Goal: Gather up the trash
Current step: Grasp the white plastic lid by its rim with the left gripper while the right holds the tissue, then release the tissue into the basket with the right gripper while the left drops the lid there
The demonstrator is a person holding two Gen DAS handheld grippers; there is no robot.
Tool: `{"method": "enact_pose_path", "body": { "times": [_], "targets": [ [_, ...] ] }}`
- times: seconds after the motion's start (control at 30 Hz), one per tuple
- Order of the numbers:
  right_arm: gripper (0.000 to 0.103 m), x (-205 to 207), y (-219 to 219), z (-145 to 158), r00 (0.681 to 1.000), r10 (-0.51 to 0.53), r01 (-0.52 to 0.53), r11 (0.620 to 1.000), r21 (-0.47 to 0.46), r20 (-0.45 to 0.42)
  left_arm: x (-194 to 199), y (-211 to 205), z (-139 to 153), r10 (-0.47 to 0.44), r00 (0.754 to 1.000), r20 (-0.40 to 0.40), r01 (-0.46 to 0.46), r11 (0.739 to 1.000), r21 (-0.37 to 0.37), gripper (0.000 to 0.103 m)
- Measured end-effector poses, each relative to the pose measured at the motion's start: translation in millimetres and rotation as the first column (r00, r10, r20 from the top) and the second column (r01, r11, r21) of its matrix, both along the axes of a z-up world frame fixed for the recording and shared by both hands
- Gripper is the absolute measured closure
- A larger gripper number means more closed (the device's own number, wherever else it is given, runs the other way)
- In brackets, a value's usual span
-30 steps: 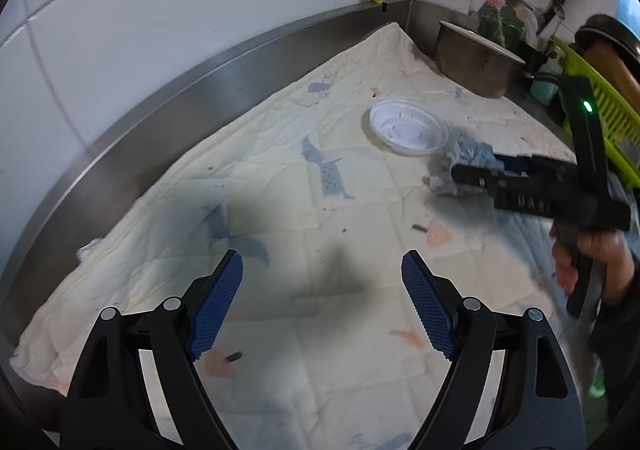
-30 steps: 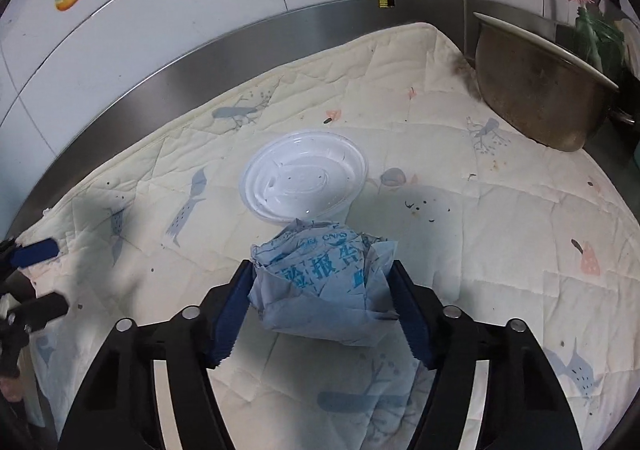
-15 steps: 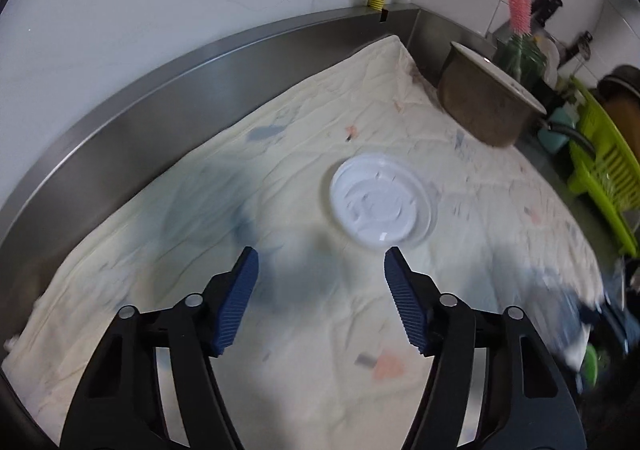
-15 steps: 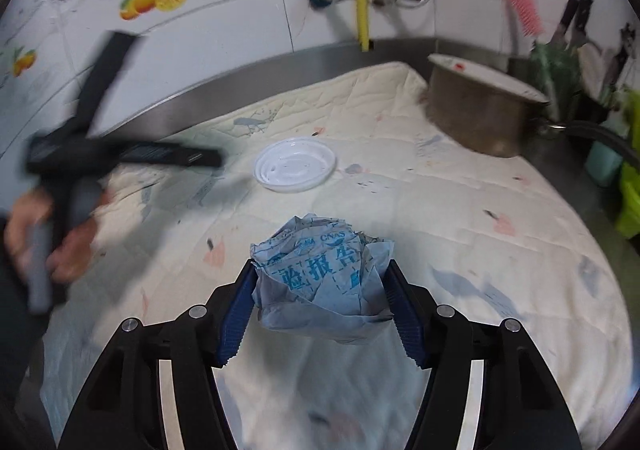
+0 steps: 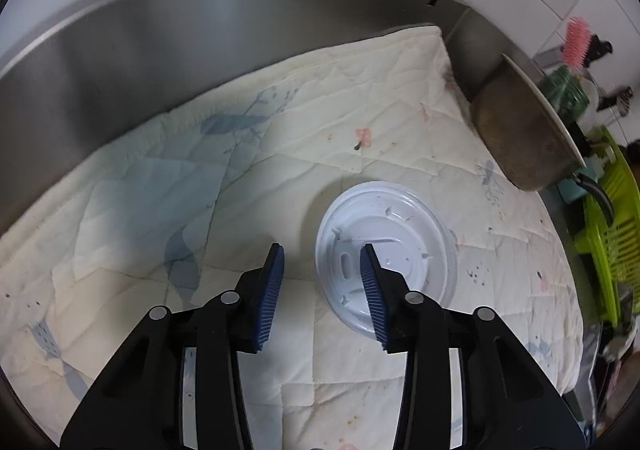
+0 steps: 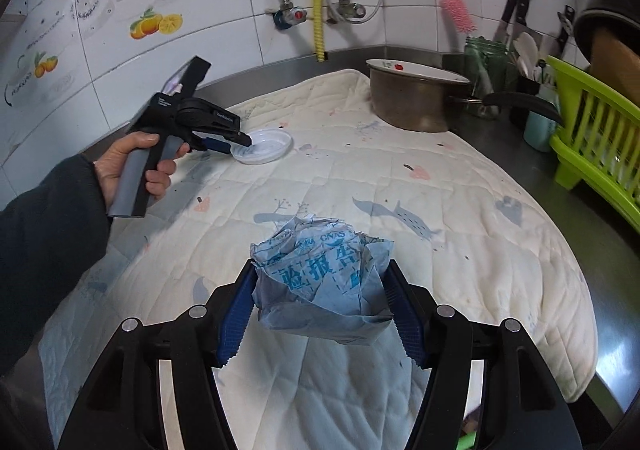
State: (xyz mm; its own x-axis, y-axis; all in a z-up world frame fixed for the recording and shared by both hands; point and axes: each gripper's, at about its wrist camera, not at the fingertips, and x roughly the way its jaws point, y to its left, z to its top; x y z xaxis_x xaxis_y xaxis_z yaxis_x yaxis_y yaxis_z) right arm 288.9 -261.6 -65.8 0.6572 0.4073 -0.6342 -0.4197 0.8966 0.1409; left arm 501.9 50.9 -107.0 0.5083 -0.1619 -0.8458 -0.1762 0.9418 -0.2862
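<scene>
Since a second before, the left gripper [image 5: 322,260] had swung over to the white plastic lid [image 5: 394,250], which lay on the quilted mat [image 5: 280,137] just short of the metal pot [image 5: 524,137]. Its fingers were closing astride the lid's near rim, not yet pinching it. Light, thin and probably slippery, the lid would take best at that raised rim. The right gripper [image 6: 320,286] pinched the crumpled blue paper [image 6: 320,282], soft and light.

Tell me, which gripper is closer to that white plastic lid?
Left. The left gripper straddles the white lid's rim, jaws closing; the right gripper is away from it, gripping crumpled paper.
</scene>
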Motion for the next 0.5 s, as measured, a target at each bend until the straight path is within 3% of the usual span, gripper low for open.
{"method": "enact_pose_path", "body": {
  "times": [0.13,0.2,0.27,0.5],
  "targets": [
    [0.042,-13,-6,2,1.0,-0.01,0.01,1.0,-0.006,0.01,3,-1,-4,0.021,1.0,0.002,-0.021,0.999,-0.024,0.068],
    [0.042,-19,-9,2,1.0,-0.018,0.019,1.0,-0.013,0.014,4,-3,-5,0.02,1.0,0.003,-0.019,0.999,-0.048,0.086],
    [0.042,-25,-14,0,1.0,-0.026,0.026,1.0,-0.006,0.01,2,-3,-7,0.028,1.0,0.008,-0.027,0.997,-0.076,0.091],
    [0.042,-55,-44,-5,0.993,-0.114,0.114,0.993,-0.014,0.007,-23,-2,5,0.034,0.998,0.049,-0.029,0.994,-0.107,0.099]
  ]
}}
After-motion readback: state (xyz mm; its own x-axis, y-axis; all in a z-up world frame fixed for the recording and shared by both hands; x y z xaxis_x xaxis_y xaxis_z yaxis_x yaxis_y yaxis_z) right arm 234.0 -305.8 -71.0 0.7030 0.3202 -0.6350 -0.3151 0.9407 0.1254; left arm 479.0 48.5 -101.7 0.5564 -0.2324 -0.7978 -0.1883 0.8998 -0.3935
